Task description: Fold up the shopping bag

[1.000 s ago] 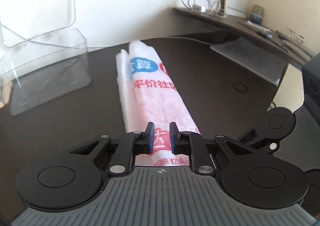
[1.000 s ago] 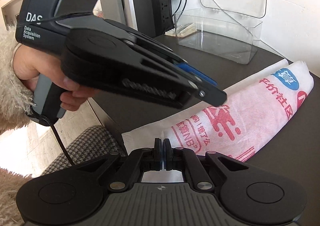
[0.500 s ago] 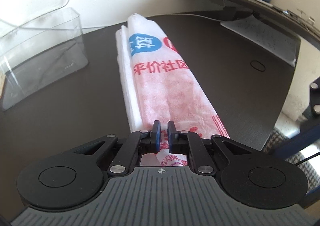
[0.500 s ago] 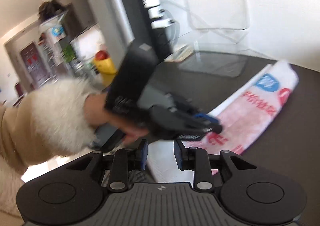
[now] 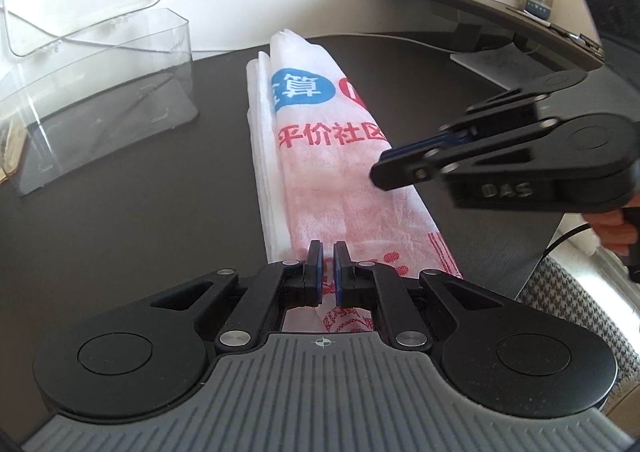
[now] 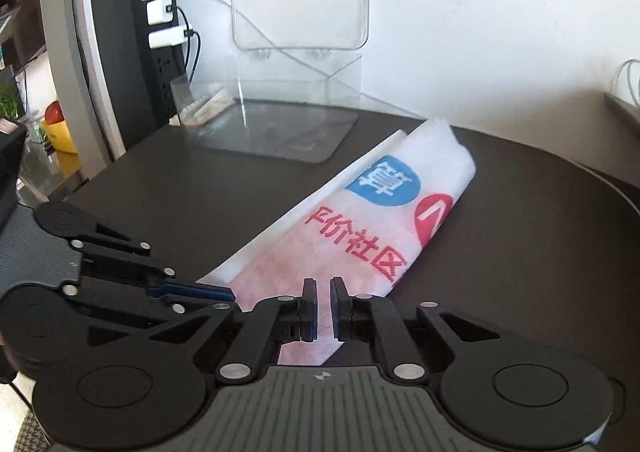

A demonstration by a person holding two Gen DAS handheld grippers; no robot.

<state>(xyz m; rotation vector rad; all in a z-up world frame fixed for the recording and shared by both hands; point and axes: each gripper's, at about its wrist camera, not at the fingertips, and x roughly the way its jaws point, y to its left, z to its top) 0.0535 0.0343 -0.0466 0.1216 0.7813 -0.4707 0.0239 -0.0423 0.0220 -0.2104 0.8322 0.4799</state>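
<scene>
Two grippers: left [image 5: 328, 271] slightly parted | right [image 6: 324, 306] slightly parted, marked "DAS" | bag [image 5: 320, 140] reads "平价社区"

left gripper [image 5: 328, 257] low and level, jaws a narrow gap apart, right gripper [image 6: 324, 294] alongside, angled inward, jaws likewise slightly parted

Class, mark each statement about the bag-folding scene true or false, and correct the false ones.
1. The shopping bag lies as a long narrow strip on the dark table. True.
2. The clear box has its lid shut. False: the lid stands open.
3. The right gripper has a narrow gap between its fingers. True.
4. The bag's print is green. False: red lettering and a blue patch.
5. The left gripper is above the bag's far end. False: the near end.
</scene>
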